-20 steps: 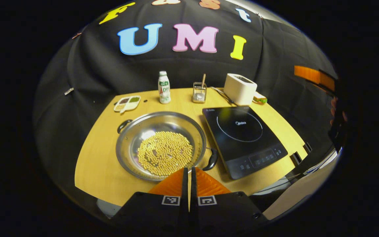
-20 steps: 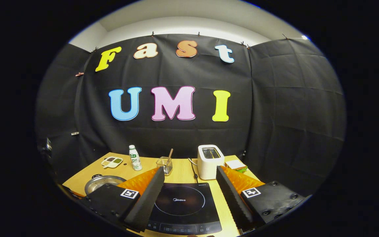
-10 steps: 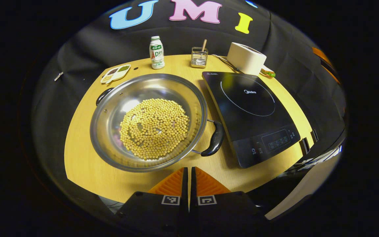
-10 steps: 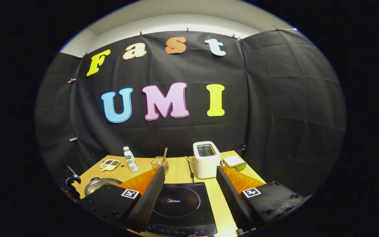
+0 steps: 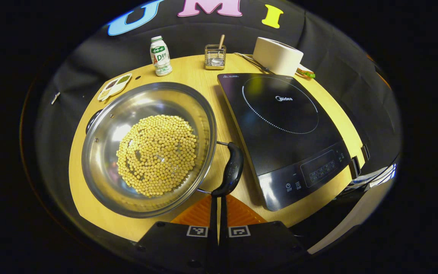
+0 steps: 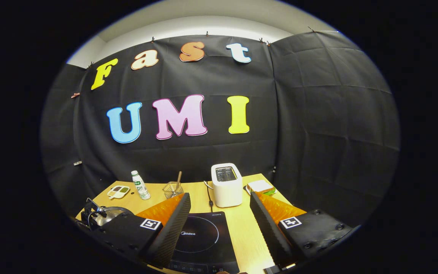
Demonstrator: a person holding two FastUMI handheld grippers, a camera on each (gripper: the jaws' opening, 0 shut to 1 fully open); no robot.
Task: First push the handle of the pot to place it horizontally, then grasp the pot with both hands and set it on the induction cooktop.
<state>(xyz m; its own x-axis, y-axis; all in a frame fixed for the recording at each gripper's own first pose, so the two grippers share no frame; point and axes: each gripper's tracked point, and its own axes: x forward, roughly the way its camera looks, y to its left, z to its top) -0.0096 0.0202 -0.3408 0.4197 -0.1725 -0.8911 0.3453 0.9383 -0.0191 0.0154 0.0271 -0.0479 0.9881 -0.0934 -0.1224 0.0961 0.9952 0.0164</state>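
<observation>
Pot (image 5: 148, 148) of beans sits left-centre on tabletop (image 5: 200, 76), beside cooktop (image 5: 283, 129). Left tongs (image 5: 218, 199), closed and empty, tips at near handle (image 5: 229, 170): push step. Right tongs (image 6: 219, 213) wide open, empty. Next: nudge handle sideways.

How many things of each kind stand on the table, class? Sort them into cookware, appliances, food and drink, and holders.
Cookware: 1, pot
Appliances: 2, cooktop, toaster
Food and drink: 3, bottle, sandwich, snack tray
Holders: 1, wire holder
Total: 7
</observation>
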